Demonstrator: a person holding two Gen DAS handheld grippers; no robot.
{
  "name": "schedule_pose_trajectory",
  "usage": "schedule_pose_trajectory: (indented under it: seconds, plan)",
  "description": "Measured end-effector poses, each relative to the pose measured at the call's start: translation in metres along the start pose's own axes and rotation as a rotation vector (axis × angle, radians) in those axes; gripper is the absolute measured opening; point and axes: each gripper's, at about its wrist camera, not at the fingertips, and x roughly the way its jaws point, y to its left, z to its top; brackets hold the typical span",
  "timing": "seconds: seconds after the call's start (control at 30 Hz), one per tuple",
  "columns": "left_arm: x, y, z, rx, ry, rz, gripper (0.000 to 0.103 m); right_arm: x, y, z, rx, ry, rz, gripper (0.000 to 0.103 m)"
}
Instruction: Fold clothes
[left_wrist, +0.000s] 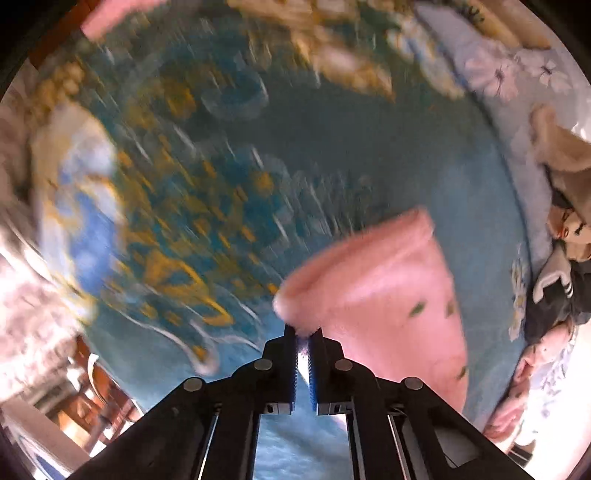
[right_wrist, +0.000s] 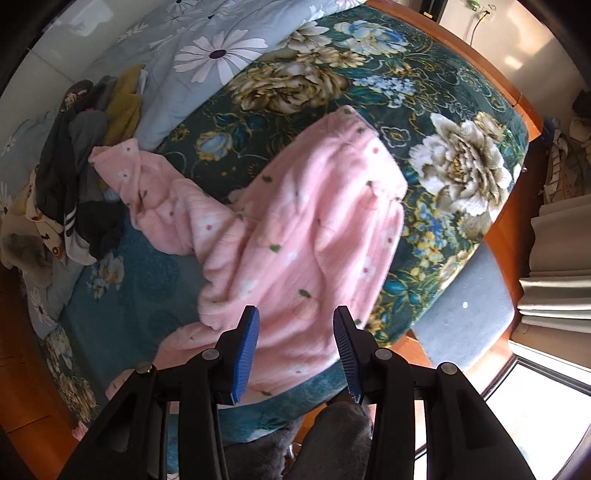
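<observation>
Pink garment (left_wrist: 376, 295) edge is pinched by the downward left gripper (left_wrist: 303, 336); right gripper (right_wrist: 295, 321) hangs parted above.

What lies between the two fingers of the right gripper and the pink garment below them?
Nothing. In the right wrist view the right gripper is open above the pink garment, with only air between, and its fingers hold no cloth.

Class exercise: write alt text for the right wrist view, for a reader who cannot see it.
The open right gripper hovers above a pink fleece garment lying rumpled on a teal floral blanket, holding nothing. A pile of clothes sits at the left.
</observation>
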Motion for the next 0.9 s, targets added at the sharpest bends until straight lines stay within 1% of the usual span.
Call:
schedule_pose_trajectory:
  seconds: [0.03,0.17,0.23,0.3,0.37,0.43,0.5,0.53,0.57,0.63,0.67,0.7,0.73,0.8,0.83,0.9]
  plan:
    - [-0.008,0.006,0.003,0.0,-0.021,0.022,0.004,0.0,0.003,0.001,-0.004,-0.002,0.004,0.043]
    - [-0.007,0.028,0.012,0.037,0.004,0.176,0.004,0.001,0.003,0.002,-0.002,-0.008,0.023,0.043]
    - [-0.002,0.034,0.013,0.027,0.026,0.225,0.005,0.005,-0.003,0.004,0.002,-0.001,0.023,0.043]
    - [0.0,0.036,0.011,0.0,0.041,0.247,0.005,0.009,-0.012,0.006,0.011,0.008,0.016,0.043]
    - [-0.001,0.029,0.007,-0.008,0.042,0.255,0.005,0.012,-0.025,0.011,0.036,0.013,0.021,0.043]
    - [-0.003,0.017,0.004,-0.009,0.048,0.255,0.009,0.014,-0.04,0.018,0.062,0.012,0.036,0.043]
    - [-0.008,0.0,-0.002,-0.008,0.056,0.23,0.009,0.018,-0.054,0.031,0.08,0.009,0.055,0.043]
    - [-0.013,-0.01,-0.005,-0.004,0.052,0.23,0.016,0.021,-0.061,0.038,0.089,0.007,0.064,0.043]
    - [-0.018,-0.021,-0.008,0.0,0.048,0.231,0.027,0.023,-0.068,0.044,0.098,0.006,0.073,0.043]
    - [-0.03,-0.048,-0.01,0.011,0.017,0.227,0.038,0.027,-0.082,0.058,0.117,0.004,0.091,0.043]
    - [-0.036,-0.061,-0.011,0.017,0.001,0.226,0.039,0.031,-0.09,0.069,0.125,0.006,0.101,0.044]
    - [-0.04,-0.081,-0.019,0.024,-0.013,0.213,0.04,0.036,-0.098,0.081,0.134,0.009,0.111,0.045]
    - [-0.048,-0.094,-0.022,0.032,-0.027,0.192,0.041,0.041,-0.106,0.095,0.142,0.011,0.122,0.049]
    - [-0.051,-0.127,-0.043,0.077,-0.04,0.153,0.044,0.05,-0.118,0.12,0.151,0.012,0.14,0.05]
    - [-0.048,-0.155,-0.052,0.127,-0.039,0.15,0.046,0.057,-0.124,0.132,0.15,0.018,0.145,0.05]
    - [-0.039,-0.216,-0.071,0.239,-0.029,0.142,0.048,0.074,-0.133,0.161,0.144,0.045,0.15,0.05]
